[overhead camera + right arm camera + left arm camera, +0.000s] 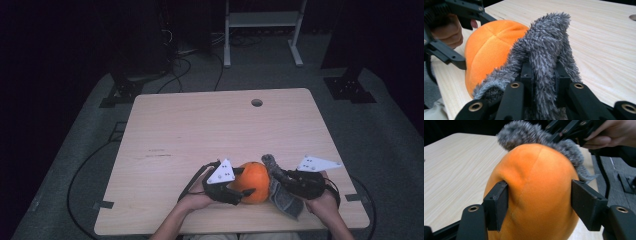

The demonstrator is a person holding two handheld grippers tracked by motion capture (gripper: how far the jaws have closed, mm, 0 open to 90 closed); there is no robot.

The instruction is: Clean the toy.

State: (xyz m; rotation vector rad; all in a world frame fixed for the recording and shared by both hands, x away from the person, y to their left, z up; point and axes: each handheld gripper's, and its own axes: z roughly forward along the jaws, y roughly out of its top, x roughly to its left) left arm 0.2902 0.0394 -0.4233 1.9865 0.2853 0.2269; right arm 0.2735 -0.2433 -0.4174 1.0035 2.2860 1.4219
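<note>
- My left gripper point(539, 202) has the orange plush ball point(534, 192) between its jaws, and the left pad point(499, 203) digs a visible dent into the soft fabric.
- The right pad point(586, 203) sits against the ball's other flank, so I call that a grip: clamped on the orange plush ball.
- From the high view, the ball point(252, 181) rests near the front edge of the wooden table point(200, 125), right between my two hands.
- My left gripper point(239, 186) comes at it from the left side there, its grey three-cornered plate on top.
- My right gripper point(542, 75) is pinched tight on a fold of the grey furry cloth point(549, 45), the fur bunched up between the two jaws.
- That cloth stands up in a ridge above my right jaws and drapes against the ball's right side, touching it.
- In the high view the grey cloth point(282, 192) lies just right of the ball, with my right gripper point(277, 176) on it.
- Looking along my left jaws, the grey fur point(529, 133) shows over the top of the ball, with my other hand point(614, 132) beyond it.
- A round hole point(257, 102) sits near the table's far edge, well apart from everything I'm holding.
</note>
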